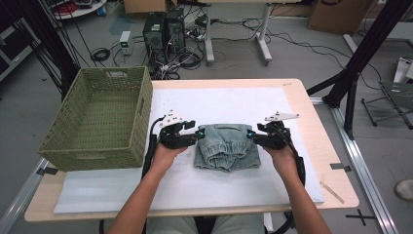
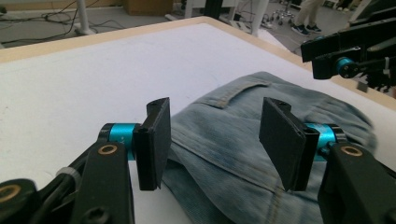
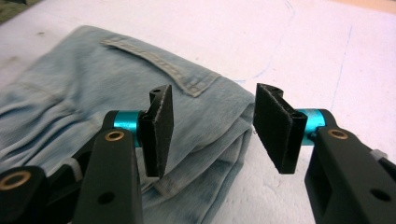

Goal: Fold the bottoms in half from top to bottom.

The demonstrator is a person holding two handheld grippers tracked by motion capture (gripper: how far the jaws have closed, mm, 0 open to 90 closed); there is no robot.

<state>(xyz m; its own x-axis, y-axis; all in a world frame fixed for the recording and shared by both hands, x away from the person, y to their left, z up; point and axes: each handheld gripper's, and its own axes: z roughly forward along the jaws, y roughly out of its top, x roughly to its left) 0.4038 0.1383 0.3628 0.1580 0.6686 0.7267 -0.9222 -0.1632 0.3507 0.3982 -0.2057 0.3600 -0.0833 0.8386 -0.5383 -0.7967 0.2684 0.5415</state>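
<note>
High view looks down on folded jeans [image 1: 227,147] lying near the middle of the white mat [image 1: 234,100] that covers the desk [image 1: 319,139], nearer its front edge than its back, with a green woven basket [image 1: 100,119] at the desk's left edge. Left gripper [image 1: 198,134] sits just beside the jeans' left edge and right gripper [image 1: 249,135] just beside their right edge. Left gripper view and right gripper view both show the black jaws standing apart above the denim, gripping nothing.
</note>
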